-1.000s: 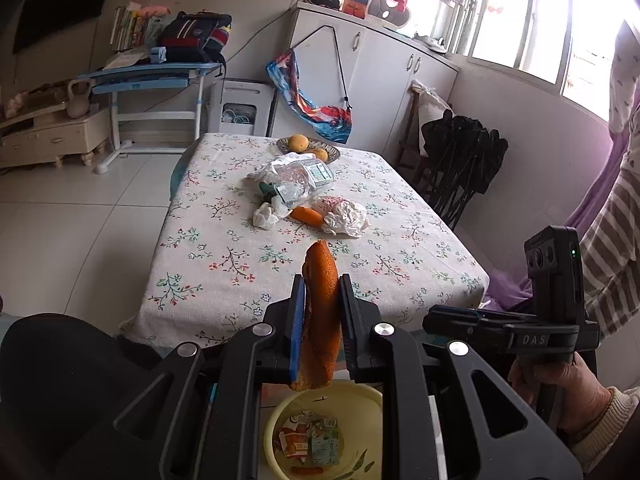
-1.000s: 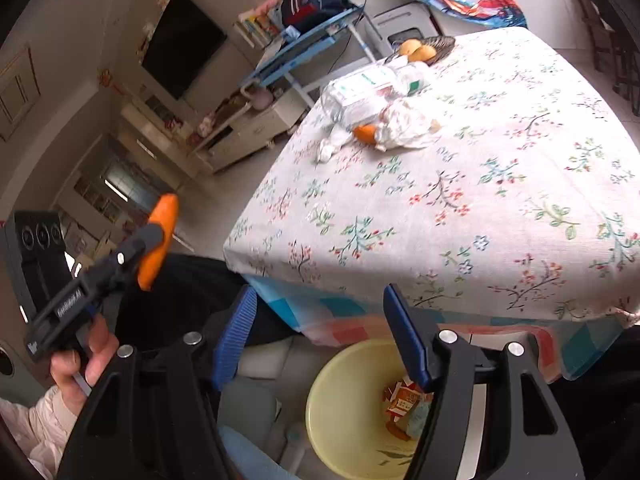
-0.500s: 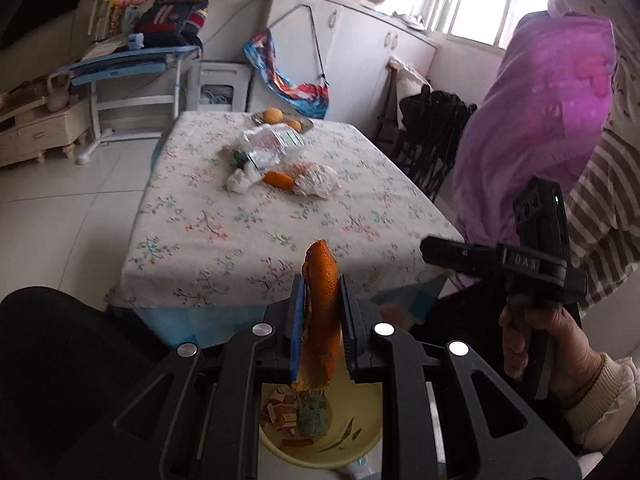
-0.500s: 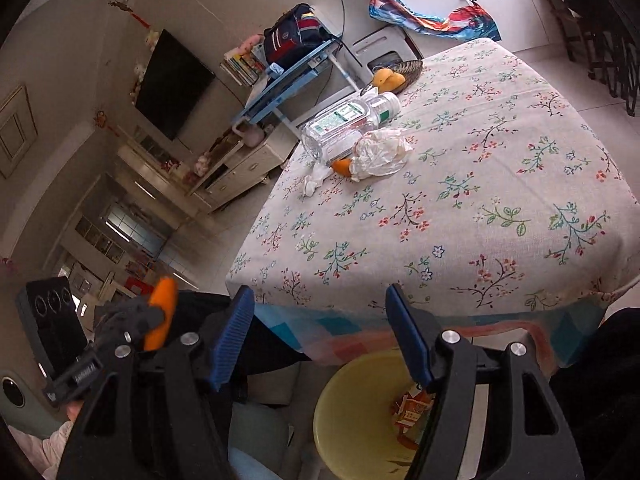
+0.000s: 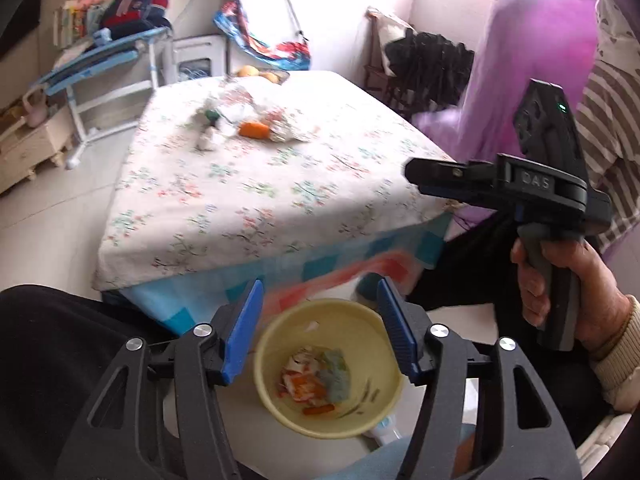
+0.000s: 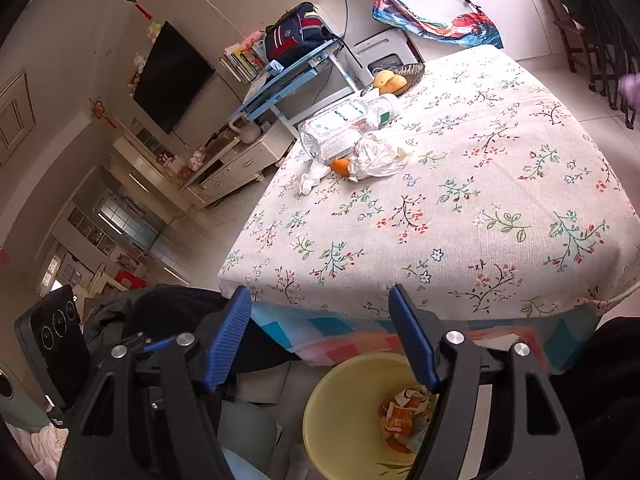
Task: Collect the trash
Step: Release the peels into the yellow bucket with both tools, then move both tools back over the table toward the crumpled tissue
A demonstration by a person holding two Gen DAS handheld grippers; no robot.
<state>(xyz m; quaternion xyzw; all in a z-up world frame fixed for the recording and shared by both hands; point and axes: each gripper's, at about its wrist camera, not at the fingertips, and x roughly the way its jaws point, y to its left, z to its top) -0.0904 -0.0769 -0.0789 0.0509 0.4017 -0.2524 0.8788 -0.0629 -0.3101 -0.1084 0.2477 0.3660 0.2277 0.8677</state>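
Observation:
My left gripper (image 5: 318, 326) is open and empty, right above the yellow trash bin (image 5: 276, 396), which holds wrappers and orange peel (image 5: 318, 410). My right gripper (image 6: 320, 336) is open and empty, above the same bin (image 6: 336, 432) at the table's near edge; its body also shows in the left wrist view (image 5: 500, 188). On the floral table (image 6: 460, 216) lie a crumpled plastic bag (image 6: 380, 156), an orange peel piece (image 6: 340, 166), a crumpled tissue (image 6: 310, 180) and a clear plastic bottle (image 6: 340, 128) on its side.
A basket of fruit (image 6: 394, 78) stands at the table's far end. A blue desk (image 6: 292, 76) with a backpack and a TV cabinet (image 6: 224, 164) stand beyond on the left. Dark chairs (image 5: 428, 64) stand to the right of the table.
My left gripper has opened and dropped the orange peel it held into the yellow bin, after tilting down over it. The right gripper stayed open.

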